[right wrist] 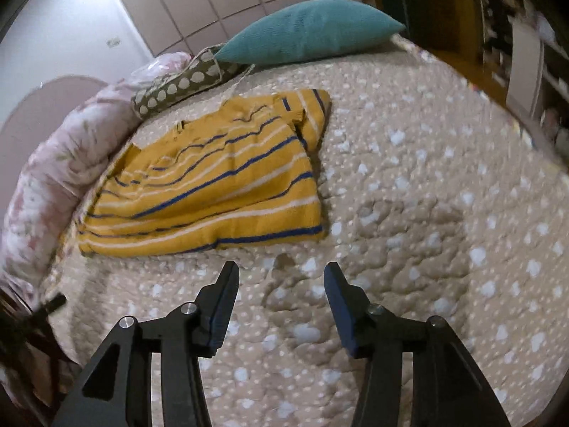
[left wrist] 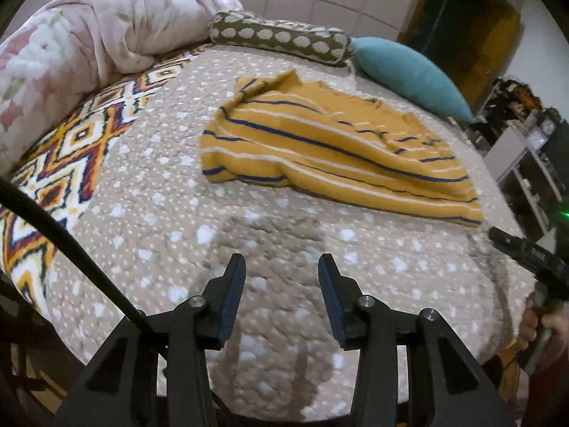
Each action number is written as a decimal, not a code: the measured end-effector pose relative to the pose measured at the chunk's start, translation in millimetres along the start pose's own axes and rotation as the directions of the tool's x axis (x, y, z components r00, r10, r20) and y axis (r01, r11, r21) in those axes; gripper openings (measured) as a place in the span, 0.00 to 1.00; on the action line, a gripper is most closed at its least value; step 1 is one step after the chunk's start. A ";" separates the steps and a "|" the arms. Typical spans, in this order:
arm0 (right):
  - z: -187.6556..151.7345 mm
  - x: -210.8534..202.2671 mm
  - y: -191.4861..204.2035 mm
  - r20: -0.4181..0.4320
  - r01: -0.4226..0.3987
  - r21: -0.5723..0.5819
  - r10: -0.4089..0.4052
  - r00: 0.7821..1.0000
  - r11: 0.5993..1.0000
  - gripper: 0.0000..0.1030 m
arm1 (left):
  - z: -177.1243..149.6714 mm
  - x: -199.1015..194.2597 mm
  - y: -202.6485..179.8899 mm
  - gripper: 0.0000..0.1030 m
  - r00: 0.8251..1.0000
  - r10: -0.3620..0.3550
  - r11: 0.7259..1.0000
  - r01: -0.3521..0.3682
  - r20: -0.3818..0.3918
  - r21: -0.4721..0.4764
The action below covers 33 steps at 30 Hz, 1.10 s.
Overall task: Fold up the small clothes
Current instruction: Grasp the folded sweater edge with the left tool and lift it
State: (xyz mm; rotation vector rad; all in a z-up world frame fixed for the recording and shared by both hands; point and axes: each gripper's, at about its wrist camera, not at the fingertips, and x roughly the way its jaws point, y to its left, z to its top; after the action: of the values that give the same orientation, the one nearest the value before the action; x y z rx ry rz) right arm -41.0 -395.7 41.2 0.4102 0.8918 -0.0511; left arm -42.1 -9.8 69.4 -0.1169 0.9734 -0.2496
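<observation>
A small mustard-yellow shirt with blue and white stripes lies rumpled on the beige dotted bedspread; it also shows in the right wrist view. My left gripper is open and empty, above the bedspread short of the shirt's near edge. My right gripper is open and empty, just short of the shirt's near hem. The right gripper's body shows at the right edge of the left wrist view, held by a hand.
A teal pillow, a dotted brown bolster and a bunched pink floral quilt lie along the far side of the bed. A patterned blanket lies at left. Shelves stand beyond the right bed edge.
</observation>
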 end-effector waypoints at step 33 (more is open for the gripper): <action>78.6 121.4 4.3 0.119 -0.287 0.327 0.262 0.958 0.901 0.59 | 138.2 156.6 76.9 0.84 0.958 -0.288 0.898 0.275 0.012 -0.344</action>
State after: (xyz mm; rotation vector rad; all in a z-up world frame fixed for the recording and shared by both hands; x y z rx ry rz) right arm 95.3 -405.5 -6.6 0.8524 0.7456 0.0401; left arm 168.5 21.6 4.9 -0.5787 1.0317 -0.3475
